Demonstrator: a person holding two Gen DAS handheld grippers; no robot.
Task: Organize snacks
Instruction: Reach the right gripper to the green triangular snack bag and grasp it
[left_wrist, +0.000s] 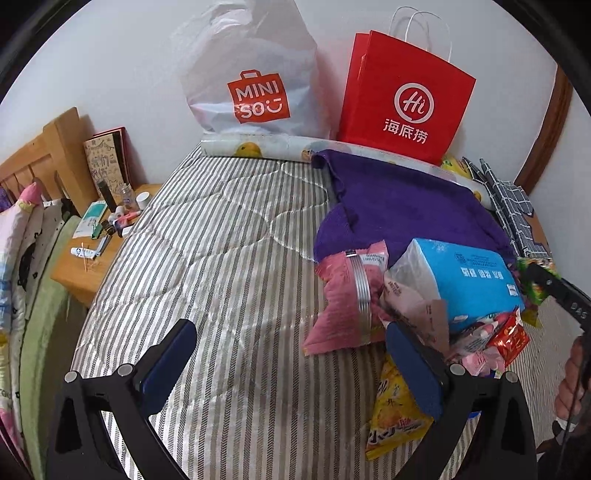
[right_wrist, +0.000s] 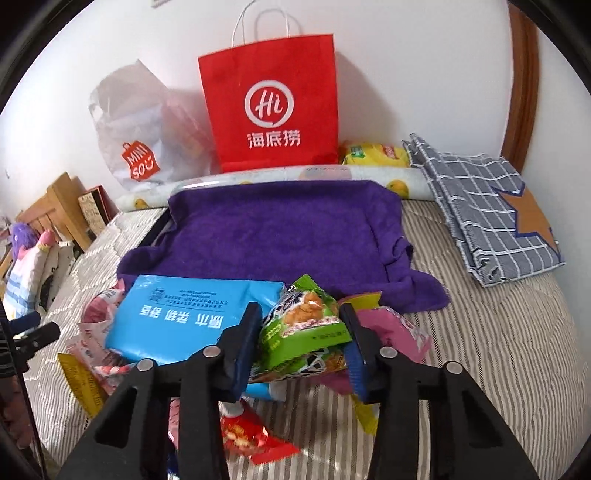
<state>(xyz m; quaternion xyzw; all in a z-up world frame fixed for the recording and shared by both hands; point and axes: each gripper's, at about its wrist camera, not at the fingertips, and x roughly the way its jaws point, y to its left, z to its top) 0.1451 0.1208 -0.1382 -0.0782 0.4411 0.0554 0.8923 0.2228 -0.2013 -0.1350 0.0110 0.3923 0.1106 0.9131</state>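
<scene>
The right gripper (right_wrist: 300, 345) has its blue-padded jaws pinched on a crinkly green snack packet (right_wrist: 301, 332) — presumably to lift it clear of the pile; just beyond lies a purple towel (right_wrist: 288, 229). The left gripper (left_wrist: 291, 365) hangs wide open, empty — the pink foil snack bag (left_wrist: 343, 299) ahead.

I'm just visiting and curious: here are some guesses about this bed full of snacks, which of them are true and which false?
1. The right gripper has its fingers around a green snack packet. True.
2. The red paper bag lies flat on the bed. False: it stands upright against the wall.
3. The left gripper holds the blue pack. False: its fingers are wide apart and hold nothing.
4. A purple towel lies behind the snack pile. True.
</scene>
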